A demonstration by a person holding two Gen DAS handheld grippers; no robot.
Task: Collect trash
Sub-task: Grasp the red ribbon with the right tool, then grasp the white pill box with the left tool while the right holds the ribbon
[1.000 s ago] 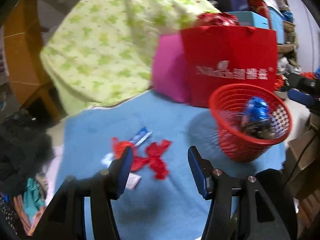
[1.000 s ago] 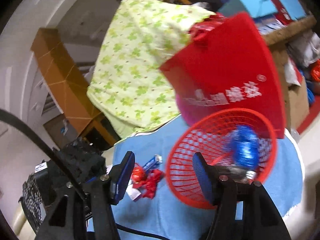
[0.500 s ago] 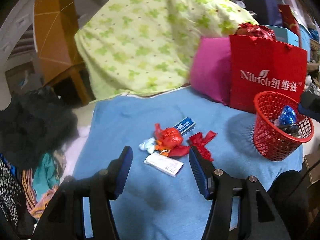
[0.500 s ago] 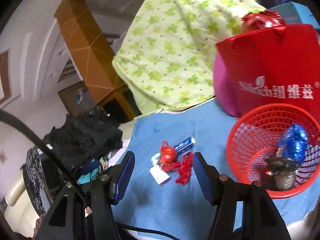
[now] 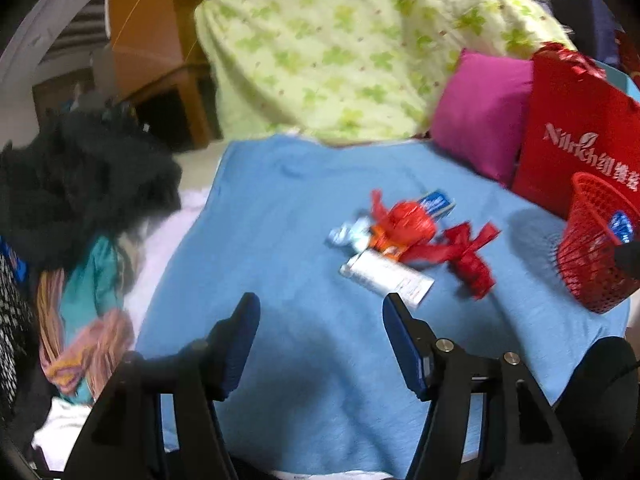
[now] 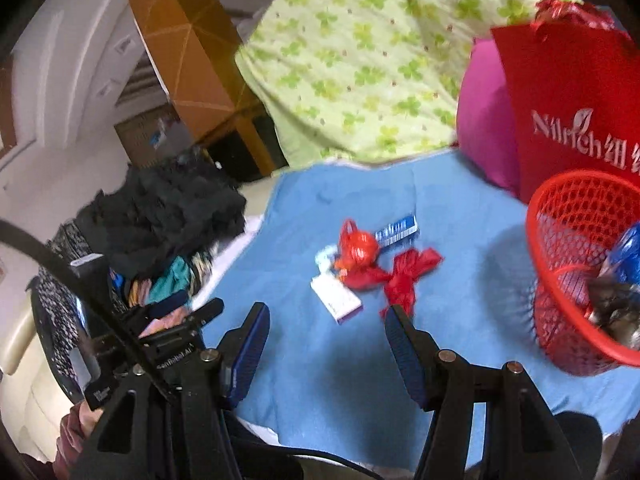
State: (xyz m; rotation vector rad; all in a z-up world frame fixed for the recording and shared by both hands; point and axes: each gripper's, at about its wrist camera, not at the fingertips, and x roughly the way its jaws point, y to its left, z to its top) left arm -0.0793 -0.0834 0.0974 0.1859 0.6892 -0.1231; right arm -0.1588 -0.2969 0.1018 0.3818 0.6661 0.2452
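Left claw (image 5: 318,310): jaws apart and opening, nothing between them, poised above a blue cloth (image 5: 280,264). Just ahead of its right finger lies a white tube-like packet (image 5: 386,276), the nearest piece of a trash cluster; beyond it sit a crumpled red wrapper (image 5: 406,222), a silvery scrap (image 5: 346,234), a blue-and-white packet (image 5: 436,204) and, to the right, a red ribbon (image 5: 468,256). Further right stands a red mesh basket (image 5: 592,248) with trash inside, before a red paper bag (image 5: 576,136).

Right claw (image 6: 324,318): jaws about half open, empty. The same cluster lies ahead between its fingers, the ribbon (image 6: 406,278) just beyond the right fingertip; the basket (image 6: 568,240) stands to its right.
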